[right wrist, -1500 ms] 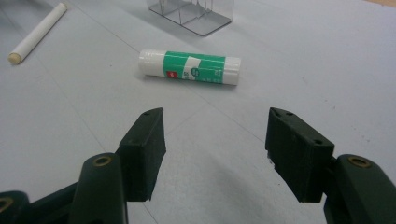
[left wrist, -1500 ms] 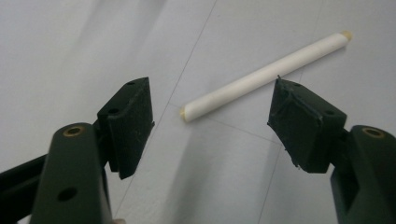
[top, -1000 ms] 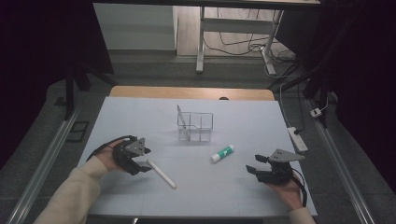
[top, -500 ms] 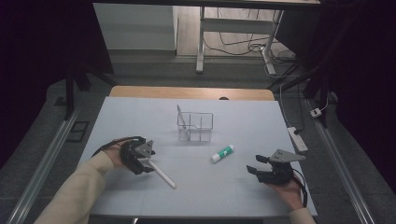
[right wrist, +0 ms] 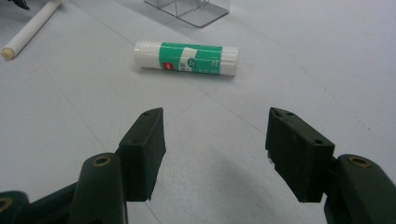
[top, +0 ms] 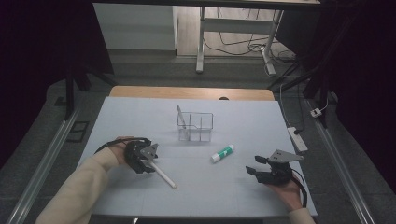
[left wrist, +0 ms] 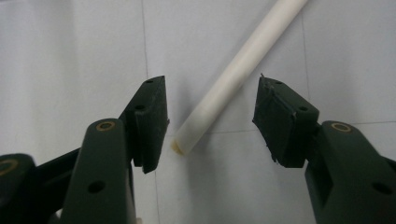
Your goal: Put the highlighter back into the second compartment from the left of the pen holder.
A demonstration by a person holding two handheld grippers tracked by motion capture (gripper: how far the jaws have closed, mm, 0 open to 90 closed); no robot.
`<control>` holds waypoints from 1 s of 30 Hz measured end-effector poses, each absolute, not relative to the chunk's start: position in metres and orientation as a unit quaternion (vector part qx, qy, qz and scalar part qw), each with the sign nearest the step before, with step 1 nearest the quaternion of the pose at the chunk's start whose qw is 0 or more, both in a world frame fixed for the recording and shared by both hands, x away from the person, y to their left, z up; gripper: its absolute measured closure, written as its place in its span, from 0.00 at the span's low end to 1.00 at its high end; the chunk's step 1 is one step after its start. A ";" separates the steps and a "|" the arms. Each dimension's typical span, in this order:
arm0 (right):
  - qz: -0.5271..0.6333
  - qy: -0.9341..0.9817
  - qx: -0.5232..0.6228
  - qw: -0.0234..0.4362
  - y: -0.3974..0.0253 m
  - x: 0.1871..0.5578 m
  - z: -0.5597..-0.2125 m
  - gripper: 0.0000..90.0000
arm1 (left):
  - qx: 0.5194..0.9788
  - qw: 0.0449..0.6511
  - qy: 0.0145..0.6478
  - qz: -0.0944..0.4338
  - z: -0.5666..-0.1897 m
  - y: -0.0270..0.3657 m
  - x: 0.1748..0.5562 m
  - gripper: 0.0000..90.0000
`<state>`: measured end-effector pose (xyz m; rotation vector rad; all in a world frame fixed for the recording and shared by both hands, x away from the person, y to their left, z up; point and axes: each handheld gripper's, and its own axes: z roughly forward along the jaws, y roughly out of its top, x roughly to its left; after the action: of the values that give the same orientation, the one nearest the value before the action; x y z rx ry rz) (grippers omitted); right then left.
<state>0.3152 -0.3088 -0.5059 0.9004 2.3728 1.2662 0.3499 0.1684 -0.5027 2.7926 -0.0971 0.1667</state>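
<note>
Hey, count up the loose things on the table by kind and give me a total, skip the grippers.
White stick: 1
Glue stick: 1
Clear divided organizer: 1
Total: 3

1. The right gripper [right wrist: 215, 140] hovers low over the pale table [right wrist: 327, 70]; its jaws stand wide apart with nothing between them.
2. A green-and-white glue stick [right wrist: 187, 58] lies beyond them; a white rod [right wrist: 30, 30] lies far left; a clear box [right wrist: 194, 9] sits farther off.

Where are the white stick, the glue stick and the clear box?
white stick [left wrist: 229, 84], left gripper view, middle of its shaft
glue stick [right wrist: 187, 58], right gripper view, green label
clear box [top: 195, 120], high view, back wall
</note>
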 end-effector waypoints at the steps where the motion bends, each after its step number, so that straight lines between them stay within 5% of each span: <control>1: 0.441 0.827 0.314 0.152 -0.309 0.315 -0.506 0.42 | 0.983 0.169 -0.035 0.058 -0.503 0.168 0.350 0.50; 30: 0.443 0.825 0.318 0.151 -0.310 0.316 -0.506 0.42 | 0.986 0.127 -0.110 -0.005 -0.508 0.154 0.361 0.85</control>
<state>0.3156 -0.3104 -0.5064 0.9126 2.3671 1.2718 0.3614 0.1541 -0.5076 2.8680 -0.3210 -0.0132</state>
